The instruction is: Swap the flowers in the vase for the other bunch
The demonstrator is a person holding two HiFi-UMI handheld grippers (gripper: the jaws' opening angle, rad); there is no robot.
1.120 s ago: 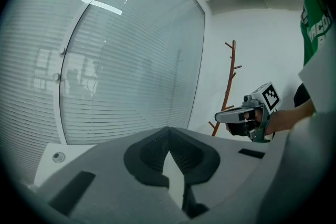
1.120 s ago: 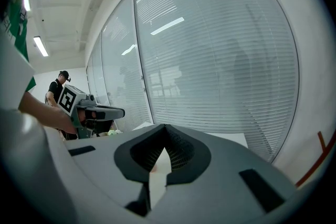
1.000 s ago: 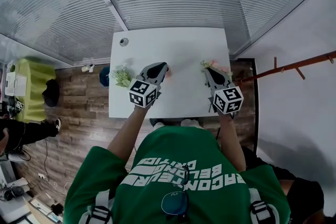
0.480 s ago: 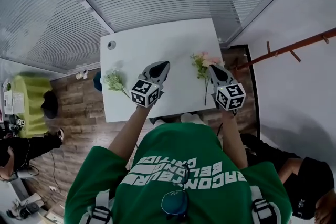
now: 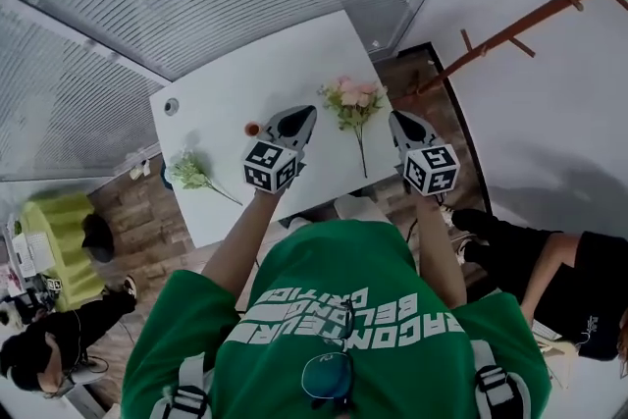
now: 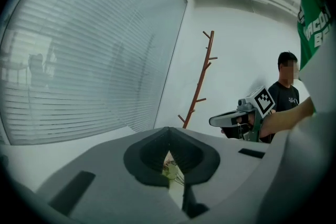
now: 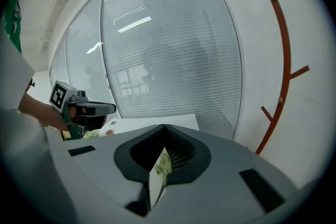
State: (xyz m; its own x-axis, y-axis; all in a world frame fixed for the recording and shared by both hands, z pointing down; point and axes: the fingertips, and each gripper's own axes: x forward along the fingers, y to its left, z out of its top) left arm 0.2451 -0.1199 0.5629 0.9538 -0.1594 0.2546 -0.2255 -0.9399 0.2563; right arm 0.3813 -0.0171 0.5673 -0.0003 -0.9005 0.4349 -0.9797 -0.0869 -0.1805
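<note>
White table point(image 5: 245, 78) holds both bunches, each lying flat; neither stands in a vase.

- Pink bunch point(image 5: 353, 103): blooms toward 12 o'clock, stem trailing to 6. It lies between the two grippers.
- Green-and-white bunch point(image 5: 189, 172): near the table edge, at 8 o'clock from the left gripper point(image 5: 301, 117) and well apart from it.
- Small round grey object point(image 5: 172, 106): at 10 o'clock from that gripper. It may be the vase seen from above, but it is too small to be sure.
- Tiny reddish thing point(image 5: 252, 129): just beside the left gripper at 9 o'clock, unidentified.

Left gripper: jaws together, nothing held. Its own view shows only leaves beyond the slit.
Right gripper point(image 5: 402, 120): likewise closed and empty. The pink bunch is at its 9 o'clock, near but not touching.

Judgement: the step in hand looks like picking up a bunch for the vase. Which bunch counts as "the other" can't be told.

To do it well:
- Open the jaws before going down.
- Come in across the bare lower stem, not the blooms.
- The stem is thin and flat on the tabletop, so the tips must reach right down to the surface.
- Squeeze lightly, since such stems likely crush or slip.
- Lift with the blooms up and the stem hanging to 6, ready to thread into a narrow mouth.
- The free gripper could steady the vase.
</note>
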